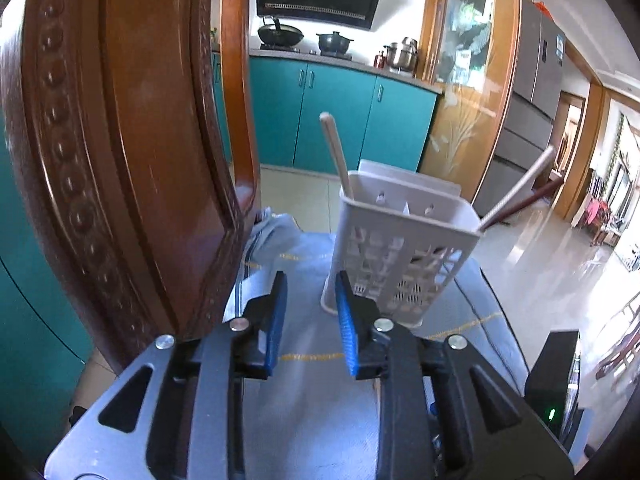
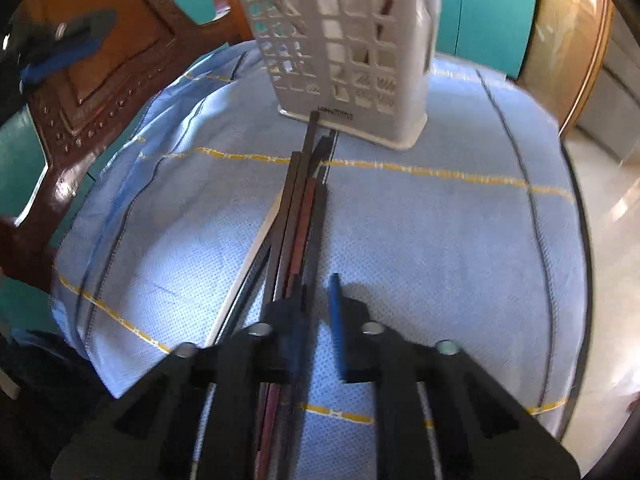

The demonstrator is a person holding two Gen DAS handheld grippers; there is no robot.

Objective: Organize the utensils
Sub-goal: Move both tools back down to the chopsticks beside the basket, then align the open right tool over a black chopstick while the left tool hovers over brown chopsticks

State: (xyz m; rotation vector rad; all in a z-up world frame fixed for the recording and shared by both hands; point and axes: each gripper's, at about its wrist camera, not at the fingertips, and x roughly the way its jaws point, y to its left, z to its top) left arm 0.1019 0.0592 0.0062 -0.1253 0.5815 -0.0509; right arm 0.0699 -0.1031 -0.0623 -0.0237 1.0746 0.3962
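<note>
A: Right tongs [image 2: 316, 312]?
B: Blue pads spread, nothing pinched. A bundle of dark and reddish chopsticks [image 2: 300, 216] lies on the light-blue cloth with yellow stripes [image 2: 440, 232] over the worktop, running under the left pad. 1 pale chopstick [image 2: 248, 264] lies just beside the bundle.

A: Left tongs [image 1: 310, 320]?
B: Spread, empty, hovering low over the cloth.

A: Farther on?
B: White perforated plastic utensil basket [image 1: 396, 256] upright on the cloth; 2 pale sticks [image 1: 338, 152] lean out. The bundle's tips touch its base. Carved brown wooden chair back [image 1: 120, 140] left.

Only one marking shows — small dark lettering on the utensil basket [image 2: 340, 40] base, too blurred to read.
</note>
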